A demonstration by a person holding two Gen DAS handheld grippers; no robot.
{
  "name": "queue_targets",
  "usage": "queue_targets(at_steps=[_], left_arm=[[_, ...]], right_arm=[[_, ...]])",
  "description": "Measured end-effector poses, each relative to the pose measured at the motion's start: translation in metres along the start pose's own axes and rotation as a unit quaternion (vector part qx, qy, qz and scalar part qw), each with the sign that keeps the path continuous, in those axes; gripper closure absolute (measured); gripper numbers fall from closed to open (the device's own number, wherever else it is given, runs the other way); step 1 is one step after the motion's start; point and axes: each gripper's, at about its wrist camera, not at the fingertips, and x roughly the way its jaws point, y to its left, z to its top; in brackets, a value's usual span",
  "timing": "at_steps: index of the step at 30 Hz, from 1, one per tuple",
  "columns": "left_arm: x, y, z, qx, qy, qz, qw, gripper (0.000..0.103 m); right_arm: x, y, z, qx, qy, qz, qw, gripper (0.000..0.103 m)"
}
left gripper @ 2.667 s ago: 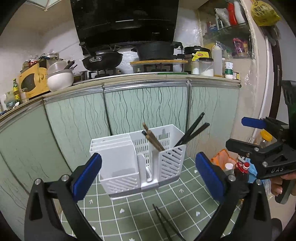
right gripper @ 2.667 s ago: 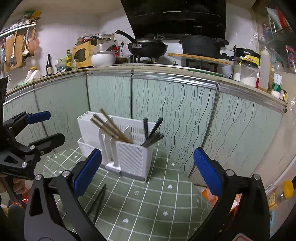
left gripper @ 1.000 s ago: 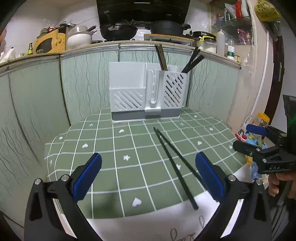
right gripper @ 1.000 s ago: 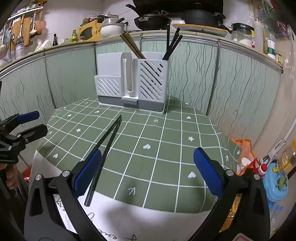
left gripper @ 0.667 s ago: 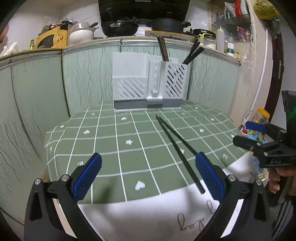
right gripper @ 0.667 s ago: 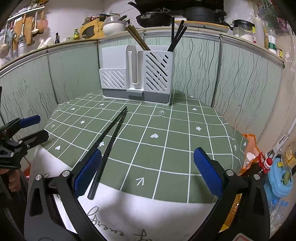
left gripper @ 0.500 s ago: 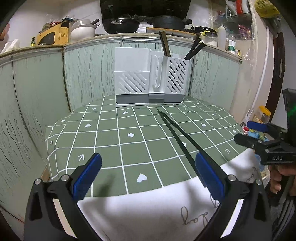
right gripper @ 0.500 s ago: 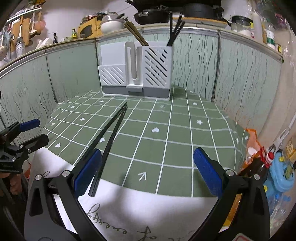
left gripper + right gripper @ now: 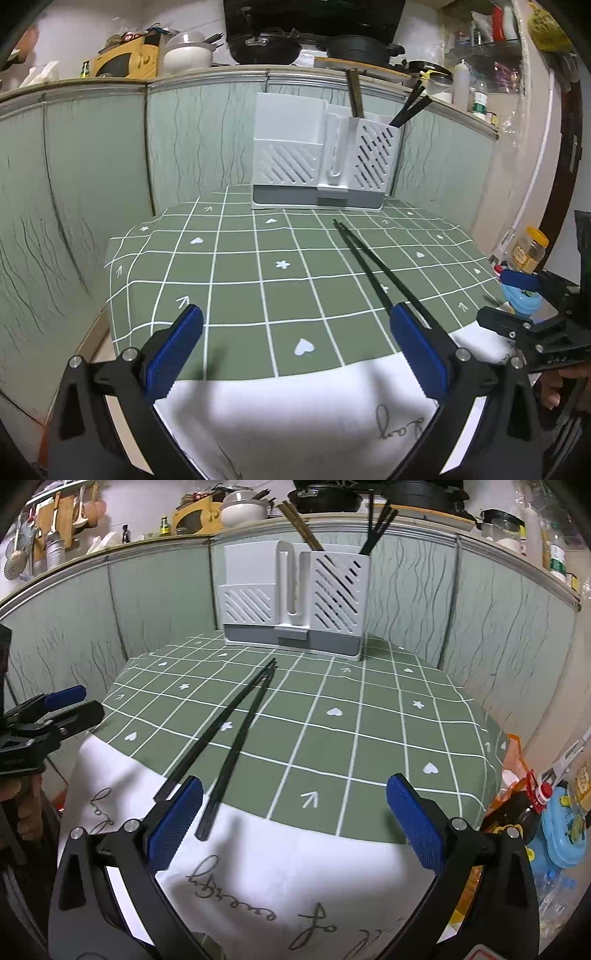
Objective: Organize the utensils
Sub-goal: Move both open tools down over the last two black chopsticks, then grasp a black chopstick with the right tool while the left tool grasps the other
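A white slotted utensil holder [image 9: 321, 162] stands at the far edge of the green checked table [image 9: 236, 280], also in the right wrist view [image 9: 295, 602]. It holds brown chopsticks [image 9: 300, 526] and black chopsticks [image 9: 378, 526]. A pair of black chopsticks [image 9: 369, 266] lies loose on the cloth, tips toward the holder, seen too in the right wrist view [image 9: 236, 734]. My left gripper [image 9: 295, 350] is open and empty above the near table edge. My right gripper [image 9: 291, 823] is open and empty, the loose chopsticks' near ends by its left finger.
Green cabinet doors [image 9: 92, 166] wall in the table behind and left. The counter above carries pans [image 9: 266, 48], a bowl and jars. Bottles and a blue box [image 9: 561, 834] crowd the floor on the right. A white cloth [image 9: 295, 886] hangs over the near table edge.
Both grippers have pulled back and down from the holder to the near table edge. The loose black chopsticks now lie in full view. Both stayed open.
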Motion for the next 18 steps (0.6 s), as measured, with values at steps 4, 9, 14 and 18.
queue_targets(at_steps=[4,9,14,18], left_arm=[[0.002,0.004,-0.001,-0.002,0.003,0.007,1.0,0.005],[0.002,0.011,-0.004,-0.009,0.009,0.009,0.9999,0.005],[0.002,0.017,-0.007,-0.015,0.015,0.009,0.9997,0.005],[0.001,0.019,-0.007,-0.016,0.016,0.01,0.9997,0.005]], right_arm=[[0.005,0.01,0.001,-0.011,0.009,0.015,1.0,0.008],[0.014,0.026,0.002,-0.033,0.022,0.026,0.999,0.023],[0.028,0.04,0.004,-0.05,0.043,0.027,0.997,0.047],[0.04,0.042,0.005,-0.047,0.063,0.026,0.997,0.064]])
